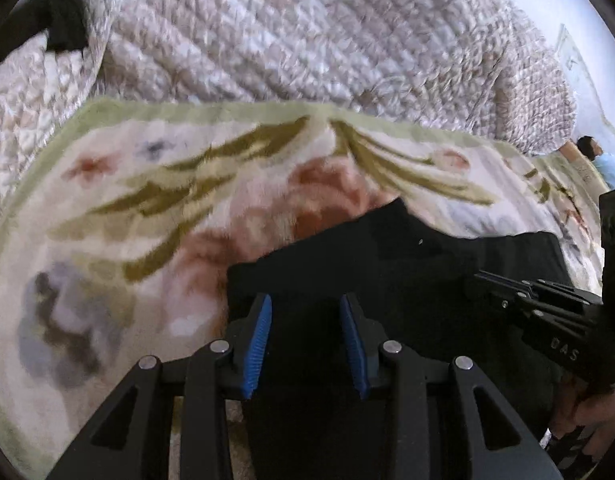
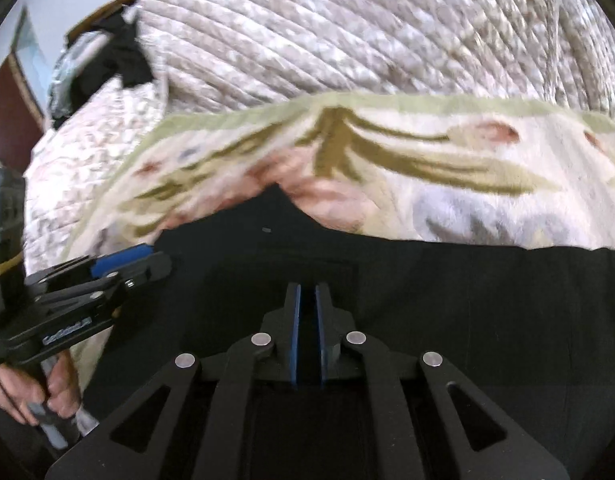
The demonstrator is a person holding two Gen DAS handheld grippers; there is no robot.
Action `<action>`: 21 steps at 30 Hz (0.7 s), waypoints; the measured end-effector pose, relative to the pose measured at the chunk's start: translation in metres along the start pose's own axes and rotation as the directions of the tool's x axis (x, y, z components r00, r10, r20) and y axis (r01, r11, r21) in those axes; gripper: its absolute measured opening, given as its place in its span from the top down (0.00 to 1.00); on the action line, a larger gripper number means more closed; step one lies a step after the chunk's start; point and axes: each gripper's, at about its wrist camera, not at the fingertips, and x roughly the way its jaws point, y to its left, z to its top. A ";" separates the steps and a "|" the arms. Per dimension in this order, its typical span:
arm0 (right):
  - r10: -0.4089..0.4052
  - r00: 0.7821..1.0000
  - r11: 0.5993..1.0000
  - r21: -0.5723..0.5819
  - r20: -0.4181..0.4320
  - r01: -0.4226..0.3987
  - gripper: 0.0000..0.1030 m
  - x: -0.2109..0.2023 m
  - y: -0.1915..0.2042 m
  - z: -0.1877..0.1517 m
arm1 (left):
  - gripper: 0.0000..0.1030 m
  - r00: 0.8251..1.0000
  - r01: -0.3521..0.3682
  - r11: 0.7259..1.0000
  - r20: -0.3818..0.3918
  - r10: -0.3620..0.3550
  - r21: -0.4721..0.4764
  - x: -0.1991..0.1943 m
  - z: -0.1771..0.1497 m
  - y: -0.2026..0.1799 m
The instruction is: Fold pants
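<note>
So the black pants [image 1: 387, 264] were lying on a fuzzy floral blanket [image 1: 147, 208] with a pale green border, which was spread over a bed, and behind the blanket there was a big bunched-up quilted bedspread [image 1: 287, 28] in a pinkish white pattern. The left tool [image 1: 306, 300] sat low over the near part of the pants with its two blue pads clearly apart and nothing pinched between them, just dark fabric under the gap. The right tool [image 2: 306, 288] was over the pants too, a bit further along the same dark stretch, and its blue pads were nearly together with only a thin dark slit between them; couldn't tell whether any cloth was actually caught in there, since everything below was black on black. From the right wrist view the far edge of the pants [image 2: 427, 280] ran across the blanket [image 2: 467, 184] roughly straight. The two tools were near each other, each showing up at the side of the other's camera. Some small dark piece of cloth [image 1: 65, 20] was sitting up at the far corner of the bedspread, too blurry to say what it was.
</note>
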 end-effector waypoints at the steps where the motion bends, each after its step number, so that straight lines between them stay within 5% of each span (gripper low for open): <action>1: 0.002 1.000 1.000 0.022 -0.014 -0.002 0.94 0.005 -0.005 -0.001 | 0.63 1.000 -0.004 1.000 0.007 0.004 0.008 0.001 -0.002 -0.001; 13: 0.027 0.998 0.998 0.055 0.058 -0.031 0.87 -0.018 -0.008 -0.015 | 0.62 0.998 -0.034 0.998 0.051 0.032 0.044 -0.013 -0.014 -0.007; 21: -0.008 0.994 0.997 -0.078 0.110 0.016 0.87 -0.036 0.019 -0.036 | 0.61 0.998 -0.027 0.999 0.057 0.025 0.046 -0.032 -0.032 -0.020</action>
